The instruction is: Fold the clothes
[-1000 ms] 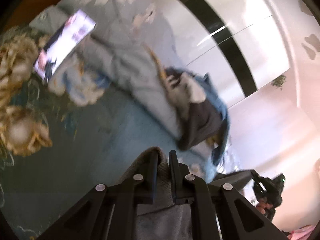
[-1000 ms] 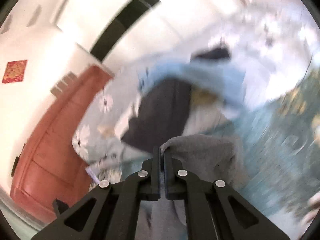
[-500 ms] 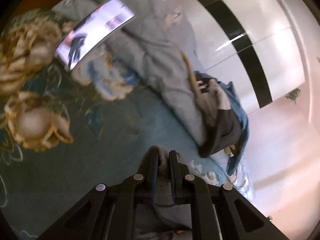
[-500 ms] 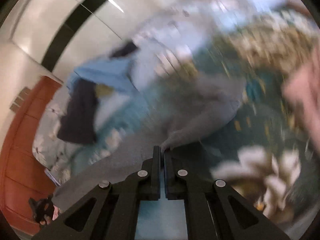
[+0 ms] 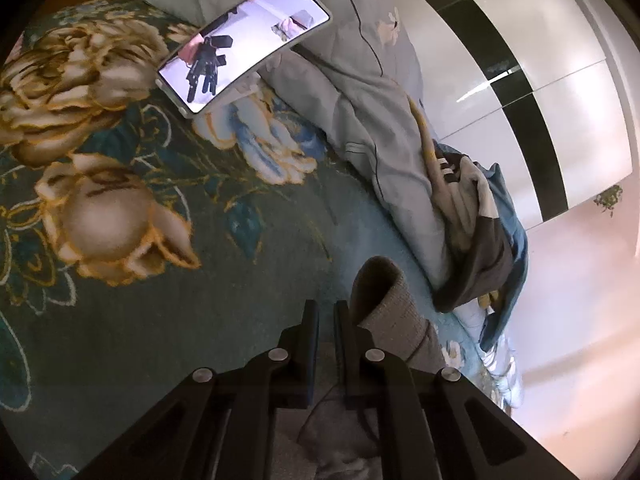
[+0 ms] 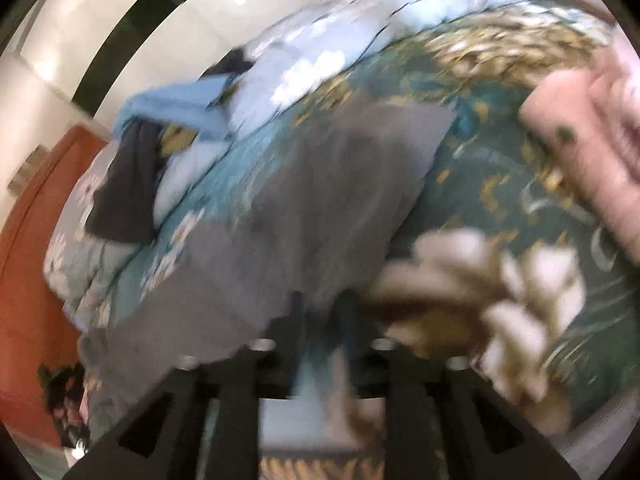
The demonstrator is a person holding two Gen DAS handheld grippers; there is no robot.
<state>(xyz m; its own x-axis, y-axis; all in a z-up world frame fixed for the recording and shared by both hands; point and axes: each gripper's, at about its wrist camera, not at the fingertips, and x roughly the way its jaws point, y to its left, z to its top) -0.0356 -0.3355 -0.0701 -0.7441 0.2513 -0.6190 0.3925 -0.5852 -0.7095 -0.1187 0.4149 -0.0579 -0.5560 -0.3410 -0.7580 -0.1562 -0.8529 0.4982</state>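
Observation:
A grey garment (image 6: 320, 208) lies spread on the green flowered bedspread (image 6: 500, 184) in the blurred right wrist view. My right gripper (image 6: 320, 312) stands open at its near edge, with nothing between the fingers. In the left wrist view my left gripper (image 5: 326, 320) has its jaws nearly together; a rolled fold of the grey garment (image 5: 384, 300) rises just right of the right finger, and grey cloth lies under the fingers. Whether the jaws pinch cloth is unclear.
A phone (image 5: 244, 44) lies propped on the grey-blue quilt (image 5: 360, 92) at the bed's far side. A pile of dark, beige and blue clothes (image 5: 476, 232) lies on the quilt. A pink folded item (image 6: 588, 132) lies at right. White wardrobe doors (image 5: 520, 40) stand beyond.
My right gripper has opened and let go of the grey garment, which now lies spread on the bed. My left gripper has come down toward the bedspread, with the cloth beside its right finger.

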